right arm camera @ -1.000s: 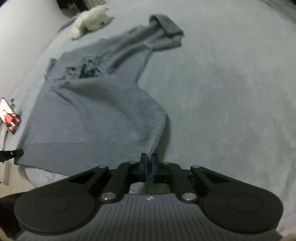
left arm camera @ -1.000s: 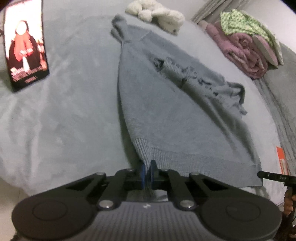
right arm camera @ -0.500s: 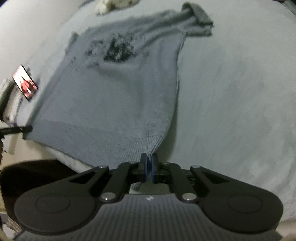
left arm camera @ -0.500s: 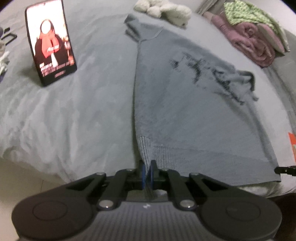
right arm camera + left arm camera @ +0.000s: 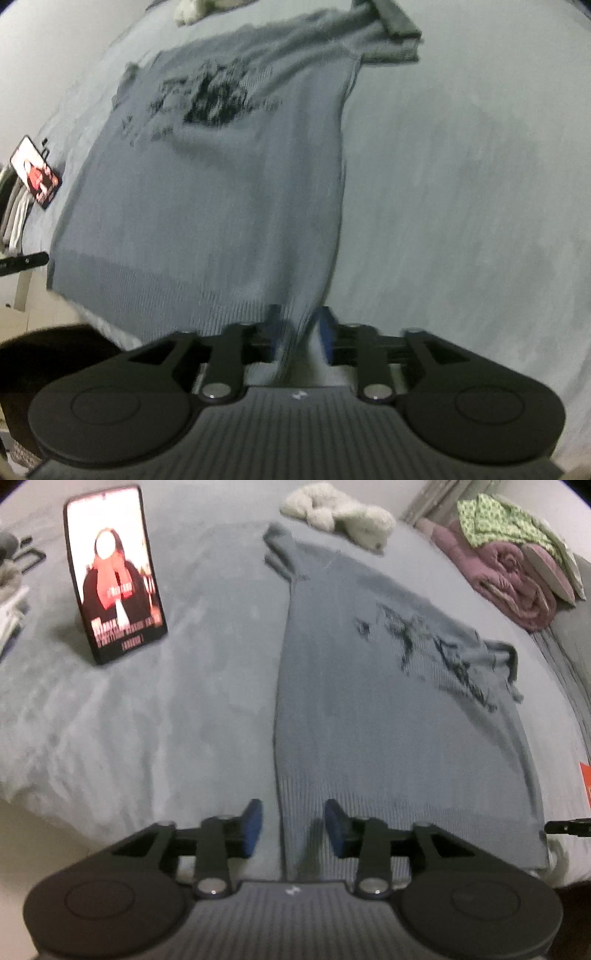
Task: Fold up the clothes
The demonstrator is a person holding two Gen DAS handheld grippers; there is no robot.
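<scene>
Grey knitted sweater with a dark chest print [image 5: 388, 716] lies flat, face up on the pale grey bedspread [image 5: 177, 716], its ribbed hem at the near edge. My left gripper [image 5: 293, 825] and right gripper [image 5: 301, 332] have just been opening, each hem corner loose between its pads. I judge the hem could slide off the edge, or snag a pad as I withdraw and wrinkle.

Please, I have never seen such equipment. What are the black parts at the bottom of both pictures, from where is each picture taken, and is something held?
A person holds two hand-held grippers, each with a camera looking along its fingers. One picture comes from the left gripper, the other from the right gripper. A grey knitted sweater with a dark print lies flat on a grey bedcover. Both grippers have just been opening; a hem corner lies between each pair of fingers, but nothing is gripped. A lit phone, a white plush toy and folded blankets lie nearby.
</scene>
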